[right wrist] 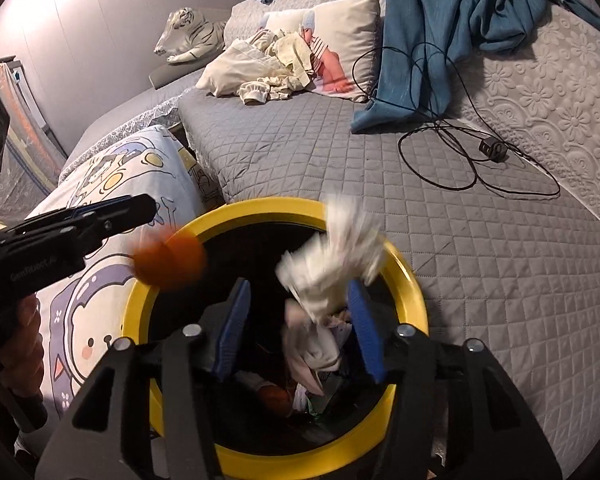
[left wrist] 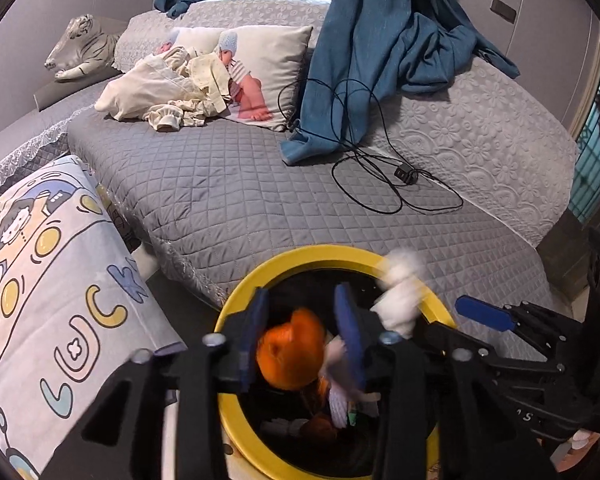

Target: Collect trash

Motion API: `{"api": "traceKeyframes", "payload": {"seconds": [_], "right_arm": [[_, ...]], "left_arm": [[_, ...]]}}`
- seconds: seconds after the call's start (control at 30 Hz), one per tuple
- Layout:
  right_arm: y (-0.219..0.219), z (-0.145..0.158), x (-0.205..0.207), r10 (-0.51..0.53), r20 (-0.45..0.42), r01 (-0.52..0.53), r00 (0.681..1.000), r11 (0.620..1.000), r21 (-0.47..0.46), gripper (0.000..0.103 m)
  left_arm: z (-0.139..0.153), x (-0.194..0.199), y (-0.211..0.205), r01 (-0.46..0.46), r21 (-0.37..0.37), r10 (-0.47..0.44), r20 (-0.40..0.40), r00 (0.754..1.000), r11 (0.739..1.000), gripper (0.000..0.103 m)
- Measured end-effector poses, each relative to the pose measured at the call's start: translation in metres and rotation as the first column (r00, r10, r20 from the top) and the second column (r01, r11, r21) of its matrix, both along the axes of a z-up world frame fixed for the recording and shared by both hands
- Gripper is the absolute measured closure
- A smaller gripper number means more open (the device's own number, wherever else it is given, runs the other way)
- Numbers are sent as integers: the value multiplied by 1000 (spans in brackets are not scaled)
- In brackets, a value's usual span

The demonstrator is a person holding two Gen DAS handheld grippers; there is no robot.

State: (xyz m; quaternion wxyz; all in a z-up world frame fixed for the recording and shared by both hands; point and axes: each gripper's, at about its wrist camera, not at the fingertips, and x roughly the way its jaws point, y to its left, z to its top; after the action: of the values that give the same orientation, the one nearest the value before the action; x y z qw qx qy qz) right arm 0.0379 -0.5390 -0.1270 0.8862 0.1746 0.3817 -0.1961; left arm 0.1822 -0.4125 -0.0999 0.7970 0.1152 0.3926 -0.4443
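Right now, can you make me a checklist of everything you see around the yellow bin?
Surface: grey quilted bed cover, mostly bare near the bin.
Job's things: yellow-rimmed bin with trash inside; orange ball and white crumpled tissue, both blurred, over its opening.
Clutter: cream clothes, baby-print pillow, blue curtain draped on the bed.
Grippers: left gripper open, ball between its fingers; right gripper open, tissue between its fingers.
Cables: black cable with adapter looped on the bed.
Surroundings: toy white tiger, cartoon pillow, window behind the curtain.
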Motion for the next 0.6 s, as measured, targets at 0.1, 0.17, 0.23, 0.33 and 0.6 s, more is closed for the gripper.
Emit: {"api": "traceKeyframes", "payload": {"seconds": [0.1,0.17,0.23,0.33,0.6], "right_arm": [[-2,3,-3,-21,-1,21,1000,1000,-6,55],[-2,7,-8,-31,7,31,999,1000,0,55],[-3,11,-11,-42,13,42,999,999,-5,55],[0,20,-16,-52,30,52,998,998,-20,55],[37,57,-7,-14,111,27,994,993,-116,55]], "left_arm": [[5,-1,3,1,-8,-1,9,1000,1000,62],[7,1,7,-6,-17,6,-1,1000,1000,62],[12,3,14,-15,-29,15,-3,1000,999,62],[22,7,30,-35,-57,35,-3,999,998,62],[60,16,110,-146,-151,154,46,987,978,62]]}}
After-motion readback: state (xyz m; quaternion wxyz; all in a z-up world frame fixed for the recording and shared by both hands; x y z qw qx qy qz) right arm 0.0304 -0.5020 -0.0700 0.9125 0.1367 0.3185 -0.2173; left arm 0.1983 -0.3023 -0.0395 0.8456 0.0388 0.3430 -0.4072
